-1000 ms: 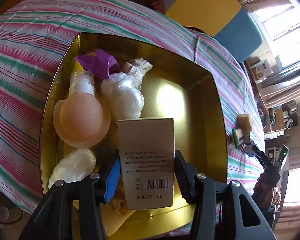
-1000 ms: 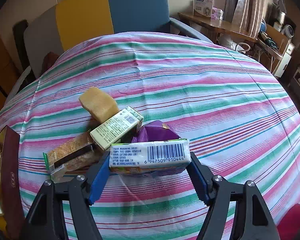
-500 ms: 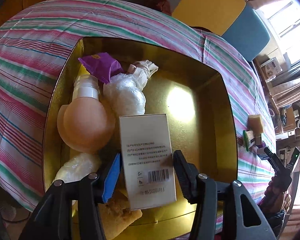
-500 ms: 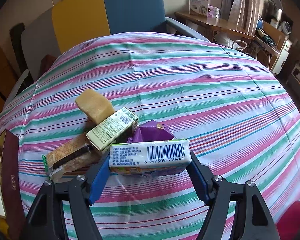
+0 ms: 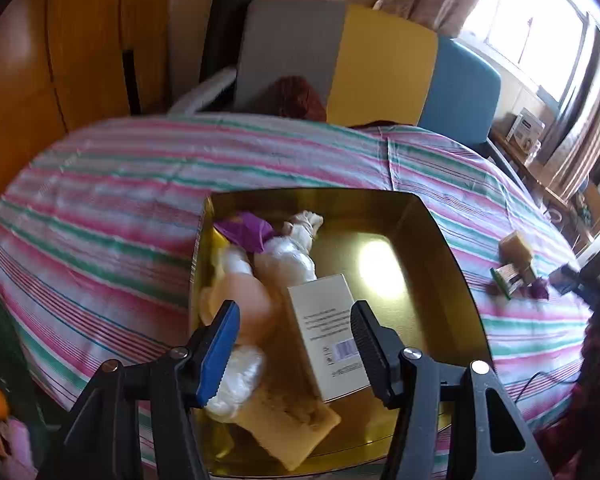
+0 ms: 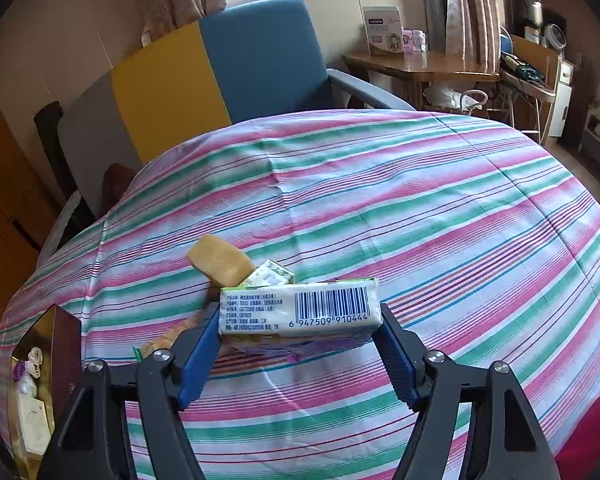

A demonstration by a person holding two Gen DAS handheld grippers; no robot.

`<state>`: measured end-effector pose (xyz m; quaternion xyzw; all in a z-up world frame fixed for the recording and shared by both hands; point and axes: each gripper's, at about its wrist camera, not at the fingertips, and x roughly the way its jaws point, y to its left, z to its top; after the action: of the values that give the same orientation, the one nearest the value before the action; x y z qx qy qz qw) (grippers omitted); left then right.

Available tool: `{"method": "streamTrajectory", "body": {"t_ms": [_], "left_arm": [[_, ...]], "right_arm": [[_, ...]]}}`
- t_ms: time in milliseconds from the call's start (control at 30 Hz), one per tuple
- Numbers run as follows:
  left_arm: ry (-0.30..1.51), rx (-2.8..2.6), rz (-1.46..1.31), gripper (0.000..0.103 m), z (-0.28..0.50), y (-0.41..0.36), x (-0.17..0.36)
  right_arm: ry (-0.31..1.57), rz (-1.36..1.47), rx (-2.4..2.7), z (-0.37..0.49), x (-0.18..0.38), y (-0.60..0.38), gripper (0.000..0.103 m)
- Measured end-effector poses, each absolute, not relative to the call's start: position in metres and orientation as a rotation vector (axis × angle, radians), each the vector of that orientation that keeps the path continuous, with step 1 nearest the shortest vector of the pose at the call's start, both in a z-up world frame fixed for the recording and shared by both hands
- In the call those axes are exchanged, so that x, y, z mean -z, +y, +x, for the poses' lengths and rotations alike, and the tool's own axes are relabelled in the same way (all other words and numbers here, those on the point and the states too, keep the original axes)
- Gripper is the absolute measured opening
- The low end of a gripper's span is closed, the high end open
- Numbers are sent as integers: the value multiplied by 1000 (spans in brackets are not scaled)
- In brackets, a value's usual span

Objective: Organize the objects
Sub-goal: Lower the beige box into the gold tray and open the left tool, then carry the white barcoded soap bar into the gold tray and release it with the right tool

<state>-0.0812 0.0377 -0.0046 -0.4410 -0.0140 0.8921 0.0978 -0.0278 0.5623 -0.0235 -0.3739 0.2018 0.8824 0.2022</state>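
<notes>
Where pink-green striped cloth covered bench, blue-yellow chair stood behind. Right gripper jaws clamped white pack, barcode 6947509910444. Left gripper jaws opening, empty, above white box lying in gold tin.

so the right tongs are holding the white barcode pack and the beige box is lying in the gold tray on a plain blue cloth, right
Not quite: the cloth is striped pink, green and white, as the left wrist view shows. The right tongs do hold the white barcode pack, and the beige box lies in the gold tray.
</notes>
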Motion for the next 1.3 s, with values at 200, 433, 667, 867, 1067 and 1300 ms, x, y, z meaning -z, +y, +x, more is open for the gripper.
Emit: {"method": "streamTrajectory", "body": {"t_ms": [200,433,667,867,1067,1300], "left_arm": [[13,-2681,-1235,58,-69,37,6],[-13,-2689,-1228,58,-64,32,12],[-24,-2700,-1209,58,-59,22,14],[-71,-2712,-1222,58,-59,5,19],[-123,-2717,-1253,58,-61,-13,27],[-172,-2713,-1281,58,-64,-26,37]], "right_arm": [[512,-1031,-2603,-35,-11,510,74],[381,-1140,-2854,-64,-43,408,74],[275,-1403,-3038,-108,-38,288,74],[162,-1574,-2996,-150,-12,224,74],[96,-1659,-2859,-197,24,203,74],[58,-1720,-2777,-224,51,195,74]]}}
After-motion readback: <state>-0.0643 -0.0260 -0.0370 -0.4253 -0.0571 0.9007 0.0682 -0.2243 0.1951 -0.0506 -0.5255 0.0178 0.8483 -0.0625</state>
